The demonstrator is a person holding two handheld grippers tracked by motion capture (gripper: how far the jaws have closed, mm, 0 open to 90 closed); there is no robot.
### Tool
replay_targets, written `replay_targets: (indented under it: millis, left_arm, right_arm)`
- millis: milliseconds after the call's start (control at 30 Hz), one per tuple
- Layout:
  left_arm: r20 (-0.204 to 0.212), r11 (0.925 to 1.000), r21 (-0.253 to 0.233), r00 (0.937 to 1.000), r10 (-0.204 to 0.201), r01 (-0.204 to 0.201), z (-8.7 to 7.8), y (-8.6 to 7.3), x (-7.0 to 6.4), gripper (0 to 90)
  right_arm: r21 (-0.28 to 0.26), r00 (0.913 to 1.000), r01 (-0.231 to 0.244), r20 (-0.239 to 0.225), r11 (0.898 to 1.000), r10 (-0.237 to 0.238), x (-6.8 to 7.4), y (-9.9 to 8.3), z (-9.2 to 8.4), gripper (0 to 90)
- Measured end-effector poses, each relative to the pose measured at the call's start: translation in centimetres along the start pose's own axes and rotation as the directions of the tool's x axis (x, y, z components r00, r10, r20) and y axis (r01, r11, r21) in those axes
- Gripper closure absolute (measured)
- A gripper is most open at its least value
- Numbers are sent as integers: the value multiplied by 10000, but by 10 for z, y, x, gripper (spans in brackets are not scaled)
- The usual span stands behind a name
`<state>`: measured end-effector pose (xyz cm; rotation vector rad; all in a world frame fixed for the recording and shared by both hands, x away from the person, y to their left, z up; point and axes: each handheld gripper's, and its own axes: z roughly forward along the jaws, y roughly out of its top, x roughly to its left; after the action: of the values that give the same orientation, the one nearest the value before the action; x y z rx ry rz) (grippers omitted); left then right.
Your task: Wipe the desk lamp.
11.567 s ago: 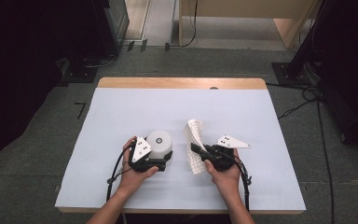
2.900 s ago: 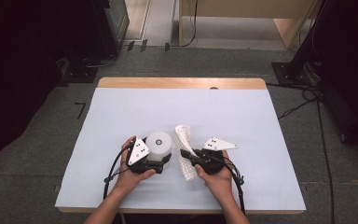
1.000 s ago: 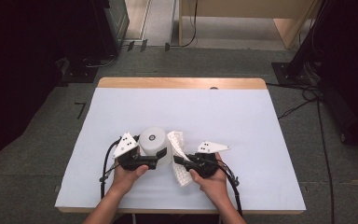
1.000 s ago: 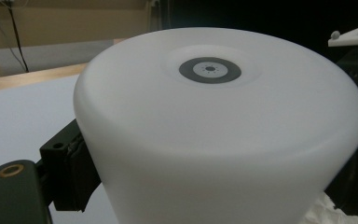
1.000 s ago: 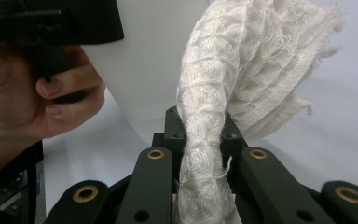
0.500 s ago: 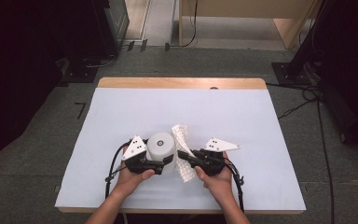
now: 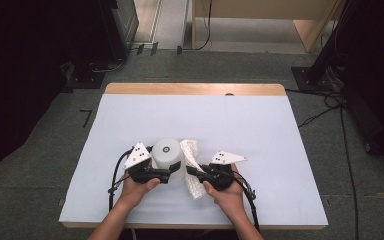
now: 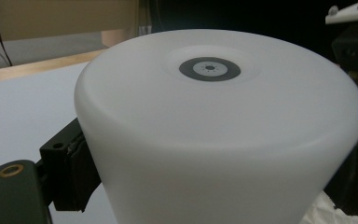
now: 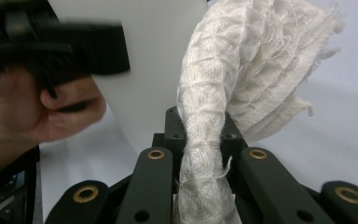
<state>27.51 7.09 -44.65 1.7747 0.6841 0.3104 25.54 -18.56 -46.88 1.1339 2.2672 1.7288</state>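
White tub (image 7: 168,158), upside down, near-centre of the counter (image 7: 260,125); contents hidden. Left claw (image 7: 167,172) clamps its sides. White cloth (image 7: 192,167), just right of the tub and touching it, pinched in closed right claw (image 7: 193,171). Wiping looks underway; far side seemingly left.

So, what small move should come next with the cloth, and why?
Probably bring the cloth sideways onto the wall of the white container and start to wipe. The right tongs are shut on the bunched cloth, and the left tongs hold the container steady on the table. In the high view the cloth hangs right beside the container.
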Motion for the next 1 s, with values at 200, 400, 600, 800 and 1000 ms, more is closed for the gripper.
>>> replay_targets:
  millis: [200, 400, 600, 800, 1000]
  left_arm:
    - [185, 9985, 467, 9995, 262, -270, 10, -6, -8, 92]
    - [109, 9992, 190, 9994, 338, -340, 4, 0, -7, 92]
    - [10, 9998, -203, 10000, 88, -88, -5, 4, 1, 92]
    - [137, 9992, 165, 9992, 367, -369, 3, -2, -4, 92]
    - [234, 9960, 604, 9976, 649, -662, 14, -8, -12, 92]
  right_arm:
    - [-756, 9997, 216, -46, 9969, -220, 5, 15, -17, 800]
    - [-425, 10000, 83, -13, 9991, -83, 0, 9, -12, 799]
    - [382, 9999, 13, 126, 9993, -18, -3, -4, 5, 799]
    - [-82, 9998, 86, 178, 9999, -84, 1, 6, -5, 799]
    - [-726, 9996, 238, 171, 9971, -226, 3, 17, -20, 799]
